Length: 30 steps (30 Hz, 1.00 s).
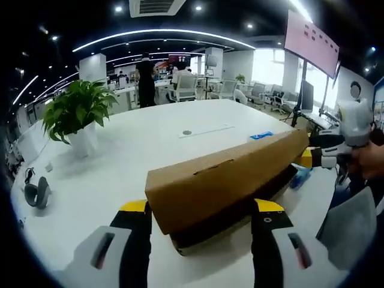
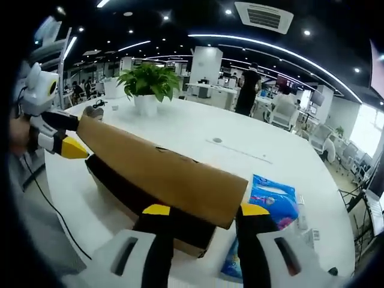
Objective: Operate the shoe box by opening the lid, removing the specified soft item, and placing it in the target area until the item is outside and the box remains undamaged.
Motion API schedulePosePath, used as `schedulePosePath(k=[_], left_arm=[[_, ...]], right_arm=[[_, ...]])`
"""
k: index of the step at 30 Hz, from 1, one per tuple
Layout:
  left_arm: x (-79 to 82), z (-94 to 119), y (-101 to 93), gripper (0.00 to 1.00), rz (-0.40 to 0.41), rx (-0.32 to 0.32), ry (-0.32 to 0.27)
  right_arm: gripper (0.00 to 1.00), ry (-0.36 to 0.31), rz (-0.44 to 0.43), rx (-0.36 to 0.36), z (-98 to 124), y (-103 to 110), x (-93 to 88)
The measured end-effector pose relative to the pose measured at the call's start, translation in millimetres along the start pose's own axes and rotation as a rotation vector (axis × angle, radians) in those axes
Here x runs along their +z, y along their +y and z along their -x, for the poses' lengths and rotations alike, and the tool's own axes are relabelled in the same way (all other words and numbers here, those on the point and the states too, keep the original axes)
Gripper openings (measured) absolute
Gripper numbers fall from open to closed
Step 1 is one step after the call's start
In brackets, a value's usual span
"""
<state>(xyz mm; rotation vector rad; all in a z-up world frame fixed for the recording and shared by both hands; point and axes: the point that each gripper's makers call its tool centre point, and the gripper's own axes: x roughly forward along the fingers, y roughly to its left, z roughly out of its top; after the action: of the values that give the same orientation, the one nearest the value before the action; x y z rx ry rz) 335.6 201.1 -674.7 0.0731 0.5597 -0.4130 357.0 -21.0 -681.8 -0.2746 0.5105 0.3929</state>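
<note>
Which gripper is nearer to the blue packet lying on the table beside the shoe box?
The right gripper. It is at the box lid's end, with the blue packet just beside its jaw. The left gripper is at the lid's opposite end, the box's length away.

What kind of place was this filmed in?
Probably an open-plan office: a large white table with a potted plant, rows of desks and office chairs behind, and a wall screen.

Two handheld grippers w/ black jaws, yellow tips, white-grey housings w/ dark slots: left gripper [image 1: 202, 211], right gripper [image 2: 199, 213]. Grey-white handles.
</note>
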Motion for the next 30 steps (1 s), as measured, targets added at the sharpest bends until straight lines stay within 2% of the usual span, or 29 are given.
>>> schedulePosePath(k=[8, 18, 22, 30], left_arm=[[-10.7, -1, -3.3, 0.70, 0.012, -0.002, 0.012], [-28.5, -2, -5.9, 0.68, 0.030, -0.008, 0.047], [-32.8, -2, -5.7, 0.67, 0.035, -0.008, 0.060], [-40.8, -1, -5.1, 0.64, 0.062, -0.017, 0.076]], right_arm=[[0.47, 0.018, -0.003, 0.023, 2, 9, -9.5], [0.49, 0.068, 0.004, 0.050, -1, 18, -32.5], [0.53, 0.087, -0.020, 0.075, 0, 24, -38.5], [0.54, 0.100, -0.053, 0.095, 1, 28, -45.8]])
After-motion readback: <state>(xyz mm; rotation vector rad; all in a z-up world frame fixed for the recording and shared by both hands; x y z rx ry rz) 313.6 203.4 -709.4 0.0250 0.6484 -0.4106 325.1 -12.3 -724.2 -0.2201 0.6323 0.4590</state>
